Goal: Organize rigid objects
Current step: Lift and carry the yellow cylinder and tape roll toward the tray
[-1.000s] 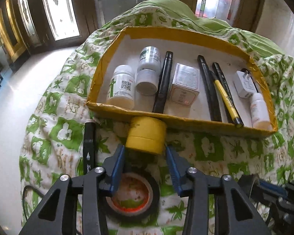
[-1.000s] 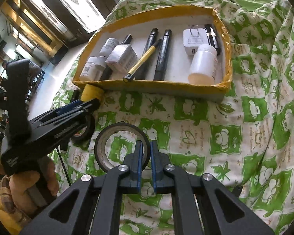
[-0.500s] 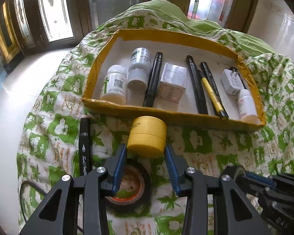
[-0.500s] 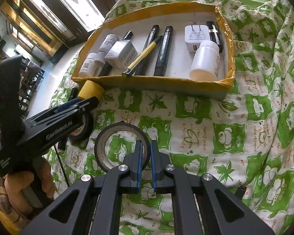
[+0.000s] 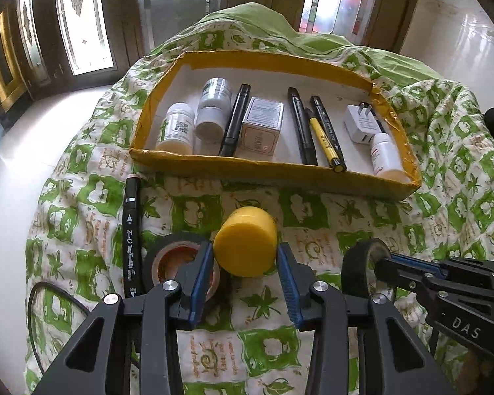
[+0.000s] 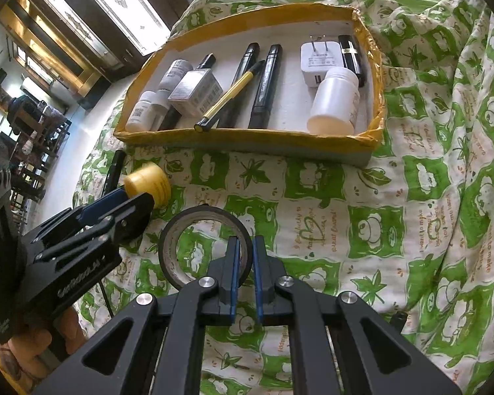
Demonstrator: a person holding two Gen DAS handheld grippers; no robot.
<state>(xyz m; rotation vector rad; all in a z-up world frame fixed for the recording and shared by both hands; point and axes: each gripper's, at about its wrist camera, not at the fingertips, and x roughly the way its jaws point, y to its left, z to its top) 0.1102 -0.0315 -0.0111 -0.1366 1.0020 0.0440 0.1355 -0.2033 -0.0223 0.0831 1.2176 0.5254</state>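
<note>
My left gripper [image 5: 243,260] is shut on a yellow round container [image 5: 245,242] and holds it above the cloth, short of the yellow-rimmed tray [image 5: 273,168]. The container also shows in the right wrist view [image 6: 148,184]. My right gripper [image 6: 244,256] is shut on the rim of a black tape roll [image 6: 201,243], held upright; the roll also shows in the left wrist view [image 5: 362,270]. A second black tape roll [image 5: 171,260] and a black marker [image 5: 130,237] lie on the cloth under my left gripper.
The tray [image 6: 247,144] holds white bottles [image 5: 176,128], a small box [image 5: 261,125], several pens [image 5: 324,138], a white charger [image 6: 316,62] and a white jar [image 6: 334,102]. A green-patterned cloth [image 6: 411,197] covers the surface. A black cable [image 5: 39,302] lies at the left.
My left gripper has lifted the yellow container and drawn back from the tray, tilting it. The floor tape roll now lies to its left. My right gripper has risen slightly with its tape roll.
</note>
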